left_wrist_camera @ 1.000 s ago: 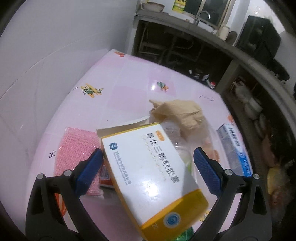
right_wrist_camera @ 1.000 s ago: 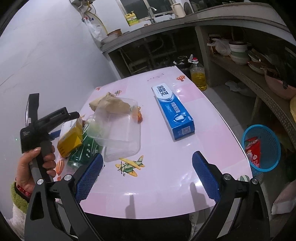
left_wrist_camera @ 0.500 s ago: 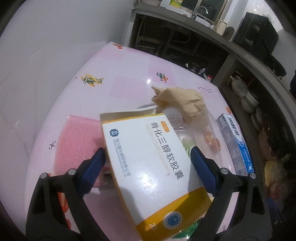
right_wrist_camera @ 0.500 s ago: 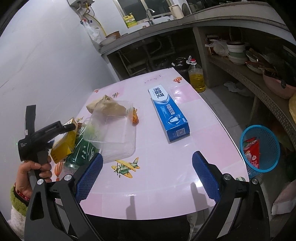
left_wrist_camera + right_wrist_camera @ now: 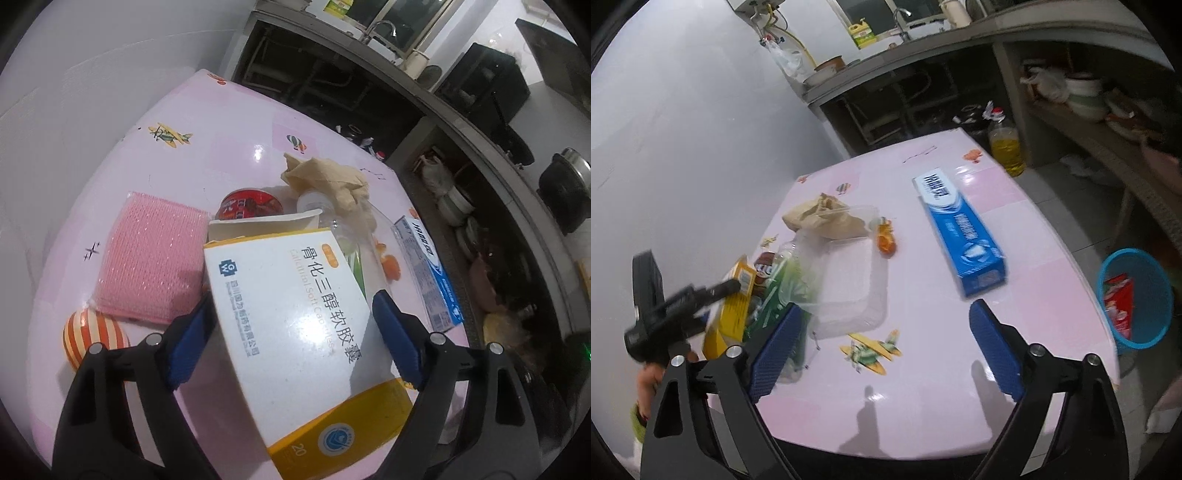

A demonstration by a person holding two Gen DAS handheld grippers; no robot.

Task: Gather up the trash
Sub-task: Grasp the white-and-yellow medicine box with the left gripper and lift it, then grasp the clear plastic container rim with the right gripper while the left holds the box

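Observation:
My left gripper [image 5: 291, 332] is shut on a white and yellow medicine box [image 5: 295, 325] and holds it above the pink table [image 5: 229, 147]. The box also shows in the right wrist view [image 5: 733, 302], held by the left gripper [image 5: 713, 295]. Beneath it lie a red can [image 5: 251, 205], a clear plastic bottle [image 5: 317, 203] and a crumpled brown paper bag [image 5: 328, 181]. My right gripper [image 5: 882, 347] is open and empty above the table's near edge. A clear plastic container [image 5: 846, 280] and orange peel [image 5: 886, 240] lie in front of it.
A blue toothpaste box [image 5: 960, 232] lies on the table's right side. A pink sponge cloth [image 5: 155, 254] and a striped ball [image 5: 92, 336] lie at the left. A blue bin [image 5: 1134, 299] with red trash stands on the floor at the right. An oil bottle [image 5: 1004, 147] stands beyond the table.
My left gripper has risen and pulled back with the medicine box, uncovering the red can and the striped ball. My right gripper has shifted slightly over the table.

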